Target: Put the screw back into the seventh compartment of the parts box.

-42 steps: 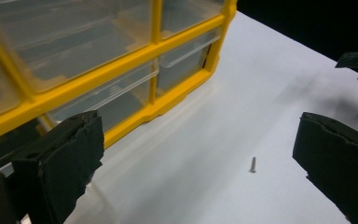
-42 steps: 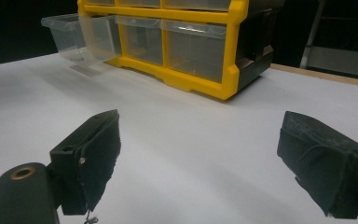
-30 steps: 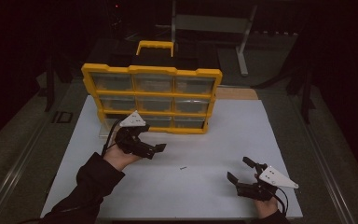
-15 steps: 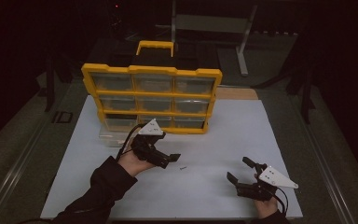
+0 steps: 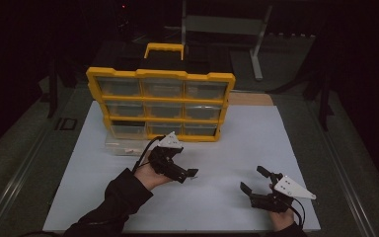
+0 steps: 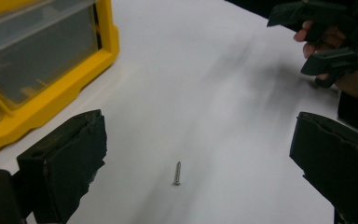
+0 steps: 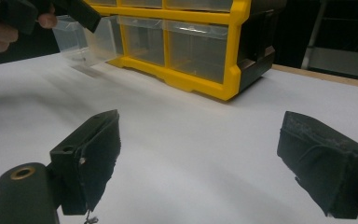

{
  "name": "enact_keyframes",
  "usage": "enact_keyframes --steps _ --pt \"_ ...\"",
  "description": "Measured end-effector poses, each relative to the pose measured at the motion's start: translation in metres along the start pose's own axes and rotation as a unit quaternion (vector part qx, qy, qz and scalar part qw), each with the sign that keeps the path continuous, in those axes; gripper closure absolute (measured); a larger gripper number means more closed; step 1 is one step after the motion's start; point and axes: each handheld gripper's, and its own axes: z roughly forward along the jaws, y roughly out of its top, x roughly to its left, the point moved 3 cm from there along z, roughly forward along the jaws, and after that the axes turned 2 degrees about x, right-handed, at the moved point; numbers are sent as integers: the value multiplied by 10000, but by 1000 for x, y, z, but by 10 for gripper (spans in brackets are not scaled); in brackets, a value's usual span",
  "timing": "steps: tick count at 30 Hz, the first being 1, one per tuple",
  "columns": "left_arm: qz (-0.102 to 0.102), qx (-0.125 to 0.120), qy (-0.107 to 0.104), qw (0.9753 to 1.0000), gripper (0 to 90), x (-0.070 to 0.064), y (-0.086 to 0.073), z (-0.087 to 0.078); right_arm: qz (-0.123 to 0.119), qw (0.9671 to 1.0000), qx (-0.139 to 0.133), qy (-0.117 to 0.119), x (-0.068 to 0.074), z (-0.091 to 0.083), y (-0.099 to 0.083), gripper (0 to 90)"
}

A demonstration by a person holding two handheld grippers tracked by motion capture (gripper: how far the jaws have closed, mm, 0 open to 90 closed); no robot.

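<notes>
A small metal screw [image 6: 178,173] lies on the white sheet [image 5: 246,133]. My left gripper [image 6: 198,128] hovers just above it, open, with the screw on the sheet between the two jaws. In the high view the left gripper [image 5: 187,174] is at the sheet's middle, in front of the yellow organizer [image 5: 160,101]. My right gripper [image 5: 253,179] rests open and empty near the front right of the sheet. From its own camera, the right gripper [image 7: 200,135] faces the organizer [image 7: 191,42] across bare sheet.
A clear drawer [image 5: 123,146] stands pulled out on the sheet in front of the organizer's lower left corner, with something small inside. The organizer's other clear drawers are in place. A wooden strip [image 5: 249,98] lies behind the sheet. Dark floor surrounds the table.
My left gripper has moved from the organizer's front rightward and nearer, down over the screw. The right gripper has stayed put.
</notes>
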Motion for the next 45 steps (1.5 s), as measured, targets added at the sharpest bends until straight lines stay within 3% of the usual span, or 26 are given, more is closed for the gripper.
enact_keyframes --steps 9,17,22,31,37,45 --pt "74 108 -180 9998 150 0 -7 13 12 10000 3 4 0 0 0 131" --pt "93 396 -168 9990 386 3 -17 27 15 10000 6 10 0 0 0 132" --pt "120 597 -218 9979 476 2 -24 38 13 10000 8 11 0 0 0 132" --pt "99 910 -163 9957 599 7 -34 53 20 10000 21 25 0 0 0 131" --pt "57 975 -135 9951 676 9 -37 62 23 10000 19 32 0 0 0 132" --pt "145 1184 -126 9928 764 11 -42 72 25 10000 22 38 0 0 0 131"
